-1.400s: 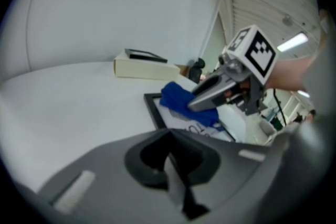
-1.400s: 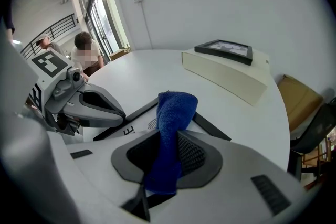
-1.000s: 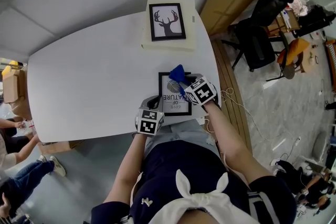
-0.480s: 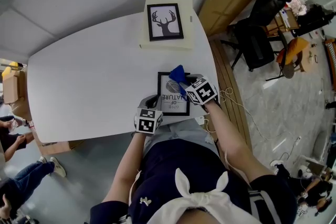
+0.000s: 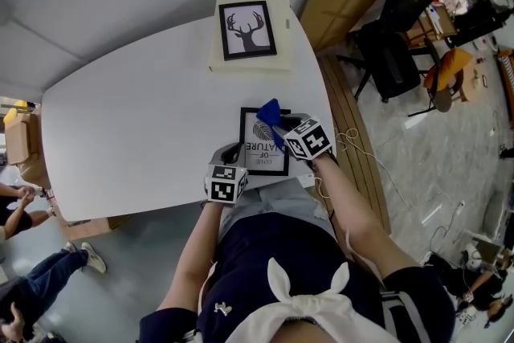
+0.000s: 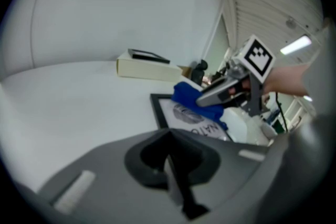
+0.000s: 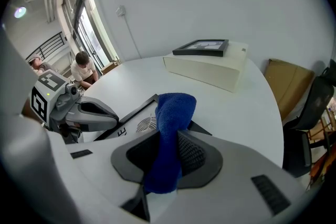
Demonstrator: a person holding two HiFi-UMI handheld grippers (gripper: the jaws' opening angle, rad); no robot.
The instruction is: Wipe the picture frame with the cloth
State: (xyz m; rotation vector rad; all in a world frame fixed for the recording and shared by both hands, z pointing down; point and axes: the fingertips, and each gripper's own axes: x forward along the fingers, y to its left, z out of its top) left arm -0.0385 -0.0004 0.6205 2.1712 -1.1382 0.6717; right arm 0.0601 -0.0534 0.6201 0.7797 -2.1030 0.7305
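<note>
A black picture frame [image 5: 263, 142] with a print and lettering lies flat on the white table [image 5: 136, 124], near its front right edge. My right gripper [image 5: 281, 131] is shut on a blue cloth [image 5: 271, 115], which stands up over the frame's upper right part. In the right gripper view the cloth [image 7: 172, 128] fills the jaws above the frame [image 7: 137, 117]. My left gripper [image 5: 231, 158] is shut with nothing between its jaws. Its tip is at the frame's near left edge. From the left gripper view, the frame [image 6: 190, 122] and cloth [image 6: 190, 96] lie just ahead.
A second black frame with a deer print [image 5: 248, 30] lies on a cream box [image 5: 250, 62] at the table's far side. Beyond the right edge stand cardboard [image 5: 345, 2] and a black chair [image 5: 397, 44]. People sit at the far left [image 5: 16, 205].
The head view has drifted slightly. Both grippers and the cloth stay almost where they were over the frame.
</note>
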